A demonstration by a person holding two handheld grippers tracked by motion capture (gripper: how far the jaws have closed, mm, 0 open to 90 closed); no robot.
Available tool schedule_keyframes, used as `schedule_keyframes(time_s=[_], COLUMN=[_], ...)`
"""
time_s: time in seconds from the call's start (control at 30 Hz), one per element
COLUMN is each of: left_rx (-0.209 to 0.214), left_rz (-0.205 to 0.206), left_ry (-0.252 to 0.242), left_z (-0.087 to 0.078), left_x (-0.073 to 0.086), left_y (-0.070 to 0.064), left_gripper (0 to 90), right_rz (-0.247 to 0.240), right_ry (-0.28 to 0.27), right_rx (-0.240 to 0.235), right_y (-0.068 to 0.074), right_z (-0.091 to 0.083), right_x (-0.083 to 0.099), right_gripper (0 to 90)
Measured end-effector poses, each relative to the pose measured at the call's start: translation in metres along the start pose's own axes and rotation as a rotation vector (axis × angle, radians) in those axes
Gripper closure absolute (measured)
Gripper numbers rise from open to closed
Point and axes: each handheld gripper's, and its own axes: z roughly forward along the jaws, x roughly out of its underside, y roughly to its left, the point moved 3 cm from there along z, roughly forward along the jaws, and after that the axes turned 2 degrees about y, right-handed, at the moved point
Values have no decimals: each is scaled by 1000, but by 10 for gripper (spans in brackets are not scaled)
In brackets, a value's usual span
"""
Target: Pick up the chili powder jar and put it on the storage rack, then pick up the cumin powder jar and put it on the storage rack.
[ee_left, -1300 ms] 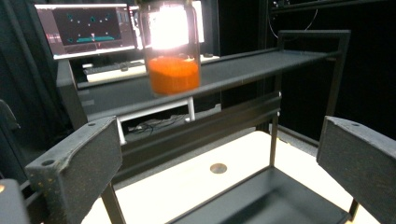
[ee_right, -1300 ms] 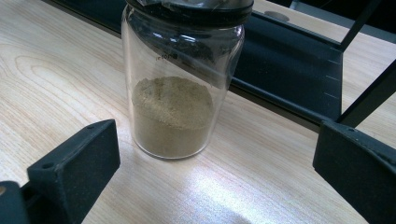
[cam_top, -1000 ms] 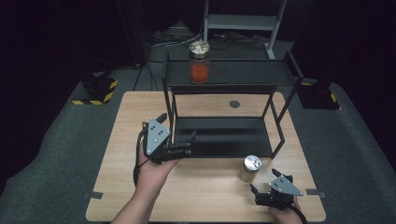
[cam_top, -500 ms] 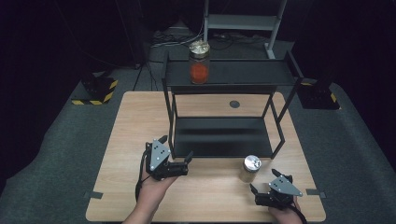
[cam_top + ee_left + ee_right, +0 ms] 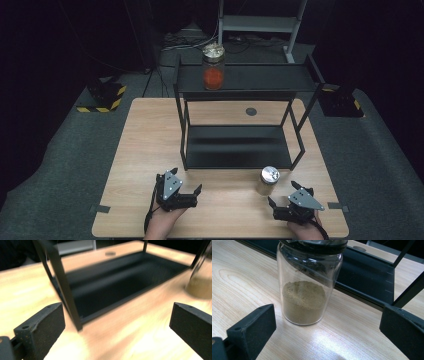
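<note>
Jar of tan powder [image 5: 308, 287] stands upright on table [image 5: 145, 130], just off the rack's [image 5: 240, 150] front rail. Right gripper [image 5: 286, 206] faces it from five o'clock, fingers apart, evidently positioned for a side grasp. Left gripper [image 5: 192, 192] fingers apart, empty.

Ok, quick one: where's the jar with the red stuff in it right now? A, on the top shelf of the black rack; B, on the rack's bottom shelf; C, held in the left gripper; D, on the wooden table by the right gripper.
A: the red-filled jar stands on the top shelf of the black rack, while the left gripper is open and holds nothing.
</note>
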Motion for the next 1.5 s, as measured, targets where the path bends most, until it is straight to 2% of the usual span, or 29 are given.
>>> schedule_keyframes(time_s=[0.13, 0.2, 0.27, 0.33, 0.5, 0.7, 0.97, 1.1, 1.27, 1.33, 1.5], left_rx=[-28, -35, -53, -60, -64, -79, -48, -50, -37, -38, -34], left_rz=[30, 28, 53, 72, 112, 96, 124, 140, 164, 168, 186], left_ry=[56, 77, 111, 98, 139, 123, 122, 119, 128, 126, 125], left_z=[3, 4, 5, 3, 3, 0, -1, -2, -2, -2, -2], left_x=[13, 18, 18, 20, 17, 20, 21, 22, 21, 21, 22], left_y=[4, 6, 5, 4, 1, 0, 2, 0, 0, -1, -2], left_gripper=[4, 4, 4, 4, 4, 7, 7, 7, 7, 7, 7], right_rz=[7, 6, 2, 0, 0, 7, 31, 29, 29, 63, 71], right_ry=[0, 4, 6, 3, -2, -13, -29, -25, -62, -86, -112], right_rx=[4, 5, 6, 7, 8, 22, 6, 4, -1, -21, -28], right_y=[0, 0, 1, 1, 1, 3, 1, 3, 4, 2, 4], right_z=[0, 0, 1, 0, 0, 0, -2, -3, -6, -8, -11], right_x=[0, -1, -1, -1, 0, 1, 4, 3, 4, 4, -3], right_gripper=[0, 0, 0, 0, 0, 0, 0, 0, 0, 0, 0])
